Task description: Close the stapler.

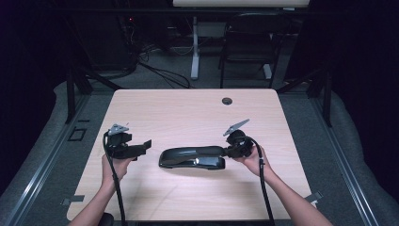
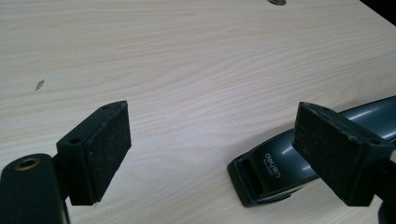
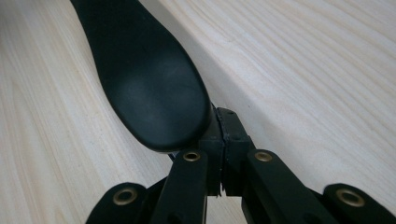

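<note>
A light wooden desk (image 1: 188, 113) has a small round grommet hole (image 1: 227, 100) near its far edge. Beyond it, a black folding chair (image 1: 248, 42) stands beside a white post (image 1: 195, 47), and dark cables (image 1: 160, 73) trail across the grey floor (image 1: 155, 82).

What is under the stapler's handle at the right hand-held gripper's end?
The right hand-held gripper, jaws shut, sits tucked beneath the overhanging handle of the stapler. The table lies bare beside it. Whether the jaws pinch anything under there is hidden.

Black tongs (image 1: 147, 145) — brass rivets, grey three-cornered top plates, trailing black cables — on bare forearms.
</note>
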Demonstrator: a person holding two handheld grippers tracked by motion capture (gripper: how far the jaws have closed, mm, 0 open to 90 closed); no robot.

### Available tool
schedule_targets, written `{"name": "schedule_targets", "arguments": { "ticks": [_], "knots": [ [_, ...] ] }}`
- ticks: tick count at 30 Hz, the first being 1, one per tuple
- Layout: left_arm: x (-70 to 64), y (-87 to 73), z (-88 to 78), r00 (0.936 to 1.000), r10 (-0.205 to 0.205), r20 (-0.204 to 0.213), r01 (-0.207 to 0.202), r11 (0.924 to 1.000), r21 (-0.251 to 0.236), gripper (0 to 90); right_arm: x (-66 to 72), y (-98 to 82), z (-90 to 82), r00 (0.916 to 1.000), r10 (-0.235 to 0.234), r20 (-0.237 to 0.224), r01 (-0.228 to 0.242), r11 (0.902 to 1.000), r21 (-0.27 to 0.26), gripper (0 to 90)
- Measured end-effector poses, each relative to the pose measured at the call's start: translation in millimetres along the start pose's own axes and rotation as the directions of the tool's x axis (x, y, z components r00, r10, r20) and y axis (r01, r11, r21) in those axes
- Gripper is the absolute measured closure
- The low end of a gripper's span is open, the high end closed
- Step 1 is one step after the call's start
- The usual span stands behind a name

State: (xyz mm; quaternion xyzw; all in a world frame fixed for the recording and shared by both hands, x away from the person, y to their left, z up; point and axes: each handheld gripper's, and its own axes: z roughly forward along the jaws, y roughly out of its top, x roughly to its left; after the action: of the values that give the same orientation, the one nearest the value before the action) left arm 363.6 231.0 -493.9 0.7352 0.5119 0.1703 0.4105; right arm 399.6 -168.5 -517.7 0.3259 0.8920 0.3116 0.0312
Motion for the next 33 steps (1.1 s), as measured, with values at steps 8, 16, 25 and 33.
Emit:
{"name": "schedule_targets", "arguments": {
  "ticks": [8, 16, 25, 33],
  "knots": [
    [-0.8, 0.1, 1.4, 1.0000, 0.006, 0.002, -0.006, 1.0000, 0.006, 11.7, -2.4, 4.4, -30.6, 0.9934, 0.005, 0.115, 0.005, 0.9966, -0.082, 89.6],
    [-0.8, -0.1, 2.4, 1.0000, 0.005, 0.003, -0.005, 1.0000, 0.008, 11.7, 18.5, 16.5, -54.0, 0.9942, -0.059, 0.090, 0.073, 0.9840, -0.162, 89.4],
    [-0.8, 0.0, 2.9, 0.9999, 0.012, 0.007, -0.013, 0.9998, 0.014, 11.7, 26.6, 17.5, -36.3, 0.9936, -0.100, 0.053, 0.105, 0.9890, -0.104, 90.0],
    [-1.8, 0.0, 3.4, 0.9998, 0.014, 0.011, -0.014, 0.9998, 0.016, 11.4, 28.1, 14.5, -27.2, 0.9888, -0.122, 0.086, 0.125, 0.9913, -0.040, 90.0]
  ]
}}
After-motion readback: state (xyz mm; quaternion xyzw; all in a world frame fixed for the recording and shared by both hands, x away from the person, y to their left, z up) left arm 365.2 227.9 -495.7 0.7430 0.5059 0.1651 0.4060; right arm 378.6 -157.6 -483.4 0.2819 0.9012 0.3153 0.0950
